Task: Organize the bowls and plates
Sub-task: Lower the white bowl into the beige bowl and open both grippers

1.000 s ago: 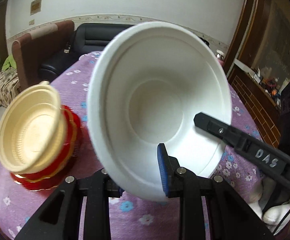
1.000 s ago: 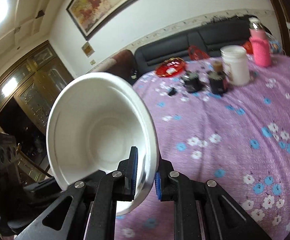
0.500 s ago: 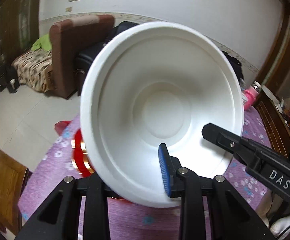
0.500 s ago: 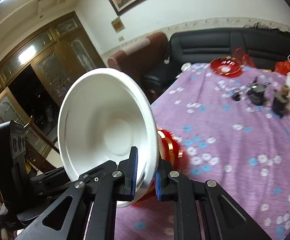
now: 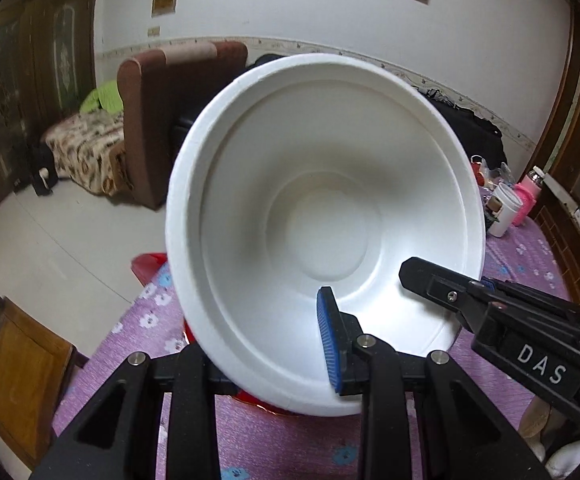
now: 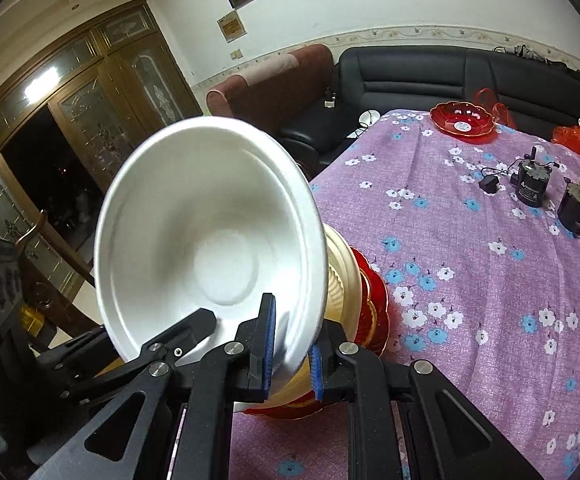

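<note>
White foam bowl (image 6: 210,240) is pinched by both grippers at once, tipped on edge with its open mouth facing back at them. The right gripper (image 6: 291,350) has its blue pads closed on the lower rim; the left gripper (image 5: 286,344) holds the same rim, one finger inside, the other hidden behind the wall. Directly behind the bowl's base sits a cream bowl (image 6: 339,264) nested in red plates (image 6: 373,308) (on the purple cloth), so nesting probably means pushing forward and tipping level.

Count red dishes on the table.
2: far red dish at the far edge of the table; near red dish under the cream bowl, behind the white bowl. More may be hidden.
</note>
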The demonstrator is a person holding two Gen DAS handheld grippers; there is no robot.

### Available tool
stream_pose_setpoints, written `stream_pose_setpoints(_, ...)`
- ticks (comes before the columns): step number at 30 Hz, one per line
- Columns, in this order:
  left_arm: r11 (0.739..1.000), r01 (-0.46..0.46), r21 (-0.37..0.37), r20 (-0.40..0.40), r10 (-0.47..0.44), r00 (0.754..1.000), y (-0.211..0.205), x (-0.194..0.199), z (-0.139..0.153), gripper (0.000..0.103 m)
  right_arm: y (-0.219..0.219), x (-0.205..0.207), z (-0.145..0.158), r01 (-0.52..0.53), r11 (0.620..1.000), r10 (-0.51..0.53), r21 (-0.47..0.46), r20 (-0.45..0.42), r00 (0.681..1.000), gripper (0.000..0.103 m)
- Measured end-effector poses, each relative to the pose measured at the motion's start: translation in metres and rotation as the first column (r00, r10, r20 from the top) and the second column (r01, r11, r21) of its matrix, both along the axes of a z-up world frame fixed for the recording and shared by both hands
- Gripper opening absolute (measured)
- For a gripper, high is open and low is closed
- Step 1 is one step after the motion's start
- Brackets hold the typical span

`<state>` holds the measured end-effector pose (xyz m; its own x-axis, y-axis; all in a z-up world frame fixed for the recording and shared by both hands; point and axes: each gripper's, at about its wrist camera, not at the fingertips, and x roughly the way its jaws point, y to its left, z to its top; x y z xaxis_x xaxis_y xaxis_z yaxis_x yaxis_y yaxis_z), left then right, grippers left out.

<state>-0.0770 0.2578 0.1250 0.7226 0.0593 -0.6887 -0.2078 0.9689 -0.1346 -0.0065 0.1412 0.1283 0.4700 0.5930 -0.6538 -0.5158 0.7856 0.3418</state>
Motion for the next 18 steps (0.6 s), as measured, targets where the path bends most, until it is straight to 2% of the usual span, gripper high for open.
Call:
stream_pose_setpoints(6,0.999,-0.009,0.046,0.016,0.009,1.000,-0.001,-0.005,0.001,0.028,0.000,-0.001,-0.001,0.004,1.000,-0.004,0.011,-0.002,1.000,0.017)
stream_pose_setpoints(18,0.999,-0.007,0.042,0.010,0.007,1.000,0.012,0.002,-0.008,0.029,0.002,0.000,-0.002,0.017,1.000,-0.017,0.006,-0.006,1.000,0.017)
